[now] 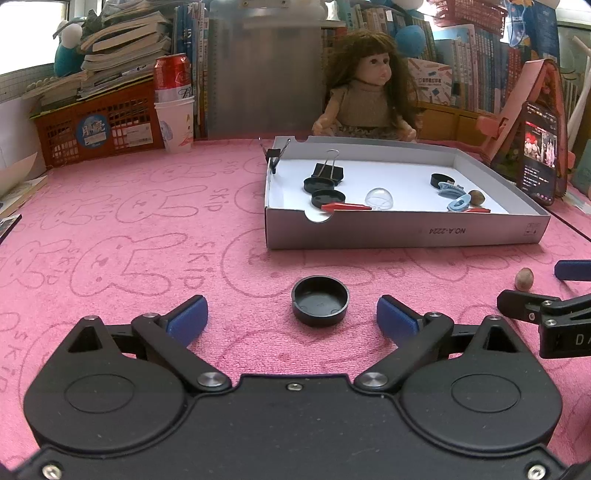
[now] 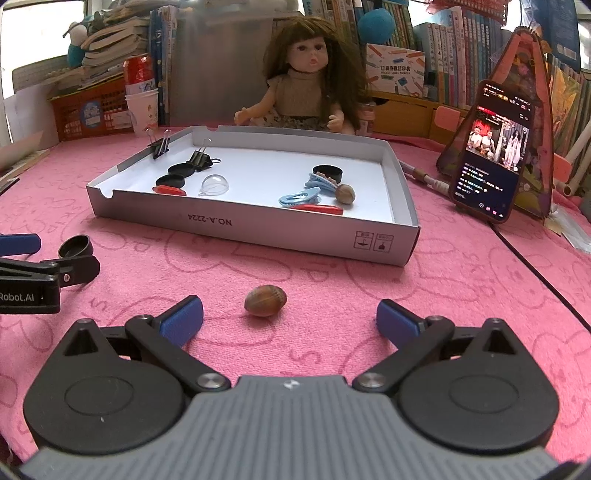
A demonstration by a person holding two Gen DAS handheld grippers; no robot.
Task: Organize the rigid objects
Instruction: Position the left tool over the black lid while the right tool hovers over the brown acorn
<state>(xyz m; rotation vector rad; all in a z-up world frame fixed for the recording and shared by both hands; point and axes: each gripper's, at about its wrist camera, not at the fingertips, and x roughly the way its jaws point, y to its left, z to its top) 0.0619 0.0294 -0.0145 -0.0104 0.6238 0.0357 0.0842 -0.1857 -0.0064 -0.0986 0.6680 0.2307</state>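
Daylight from a blown-out window [image 1: 29, 33] at upper left fills both wrist views, bright and even across the pink rabbit-print towel cloth [image 1: 147, 236]. Shadows fall soft and short under the small items. The white inside of the shallow cardboard box [image 2: 266, 162] glares mildly. Fisheye bending curves the shelved books [image 1: 480, 62], with dark corners. Focus holds sharp throughout; the glowing phone screen [image 2: 495, 147] stays readable.

Left gripper [image 1: 291, 314] and right gripper [image 2: 290, 315] gape wide, empty.

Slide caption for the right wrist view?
Open right gripper faces a nut on the pink cloth, tray beyond.
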